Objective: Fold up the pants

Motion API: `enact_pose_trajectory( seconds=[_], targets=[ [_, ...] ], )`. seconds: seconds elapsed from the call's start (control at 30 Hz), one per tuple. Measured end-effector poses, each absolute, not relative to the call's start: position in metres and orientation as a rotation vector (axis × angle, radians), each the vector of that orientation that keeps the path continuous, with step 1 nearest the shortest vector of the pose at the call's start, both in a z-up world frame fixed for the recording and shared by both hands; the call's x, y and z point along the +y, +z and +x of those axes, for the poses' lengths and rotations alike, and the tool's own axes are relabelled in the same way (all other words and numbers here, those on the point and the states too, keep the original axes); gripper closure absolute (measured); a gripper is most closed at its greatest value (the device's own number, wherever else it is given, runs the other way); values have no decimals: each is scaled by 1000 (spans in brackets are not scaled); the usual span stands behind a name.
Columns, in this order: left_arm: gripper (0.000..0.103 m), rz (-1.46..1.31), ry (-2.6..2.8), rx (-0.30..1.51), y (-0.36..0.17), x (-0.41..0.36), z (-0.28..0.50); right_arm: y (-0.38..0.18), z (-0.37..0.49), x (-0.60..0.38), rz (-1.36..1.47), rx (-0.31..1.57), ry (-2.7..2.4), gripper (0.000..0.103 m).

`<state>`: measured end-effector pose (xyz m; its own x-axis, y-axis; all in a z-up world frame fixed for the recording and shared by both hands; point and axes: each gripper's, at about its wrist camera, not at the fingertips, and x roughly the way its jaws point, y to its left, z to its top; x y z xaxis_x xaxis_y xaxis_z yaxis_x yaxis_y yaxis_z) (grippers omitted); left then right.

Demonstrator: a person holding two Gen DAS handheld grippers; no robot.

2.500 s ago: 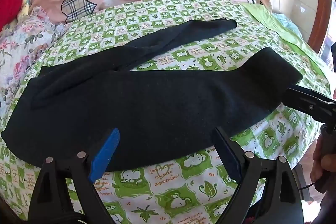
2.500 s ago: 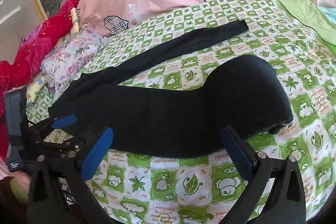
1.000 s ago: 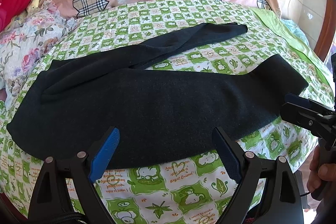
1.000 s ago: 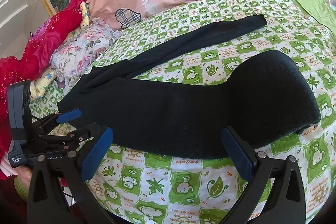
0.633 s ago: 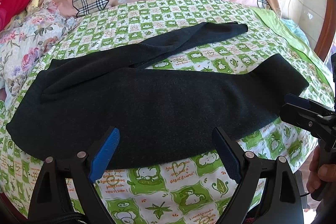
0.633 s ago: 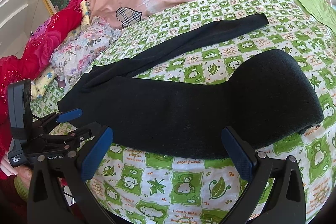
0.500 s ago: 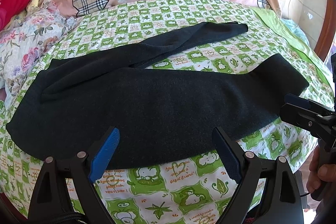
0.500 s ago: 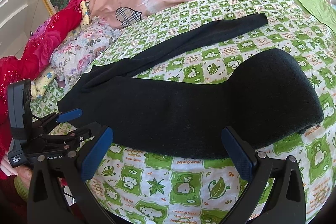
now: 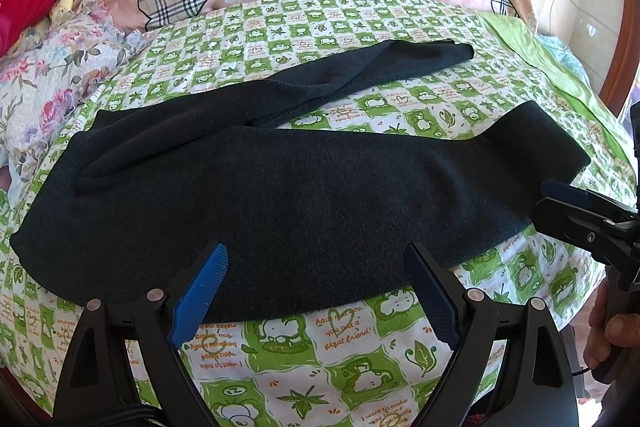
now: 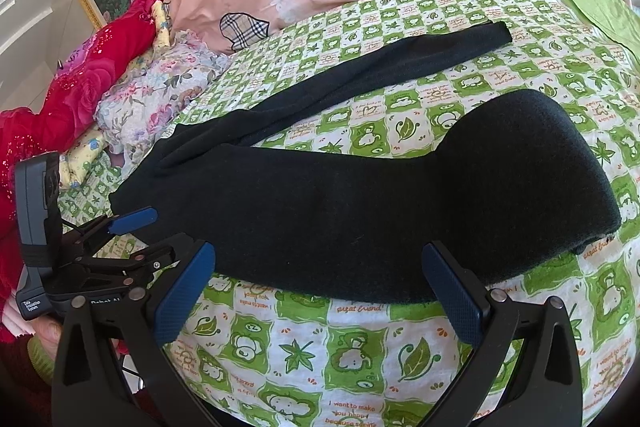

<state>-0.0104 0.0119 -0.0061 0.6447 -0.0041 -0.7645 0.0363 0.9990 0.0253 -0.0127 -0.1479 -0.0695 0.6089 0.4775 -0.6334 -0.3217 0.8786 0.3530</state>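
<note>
black pants [image 9: 304, 187] lie across mid-frame on the bed [image 9: 304, 343]; left tool [image 9: 316, 291] and right tool [image 10: 320, 283], jaws apart, hover empty at bottom.

Matt fleecy pants [image 9: 304, 183] on smooth cotton sheet [image 9: 304, 339].

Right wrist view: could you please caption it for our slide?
Open right claw hovers before black pants spread on a green checked bedsheet.
</note>
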Motion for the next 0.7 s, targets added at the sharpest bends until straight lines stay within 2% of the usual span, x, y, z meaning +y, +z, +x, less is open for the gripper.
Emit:
enact_pose_trajectory(
  seconds=[0.37,0.7],
  targets=[
    [13,42,-37,869,-3,10,-6,-67,-20,-152,215,768,453,0],
    [13,81,-175,860,19,-22,28,-55,-29,-205,337,707,382,0]
  ],
)
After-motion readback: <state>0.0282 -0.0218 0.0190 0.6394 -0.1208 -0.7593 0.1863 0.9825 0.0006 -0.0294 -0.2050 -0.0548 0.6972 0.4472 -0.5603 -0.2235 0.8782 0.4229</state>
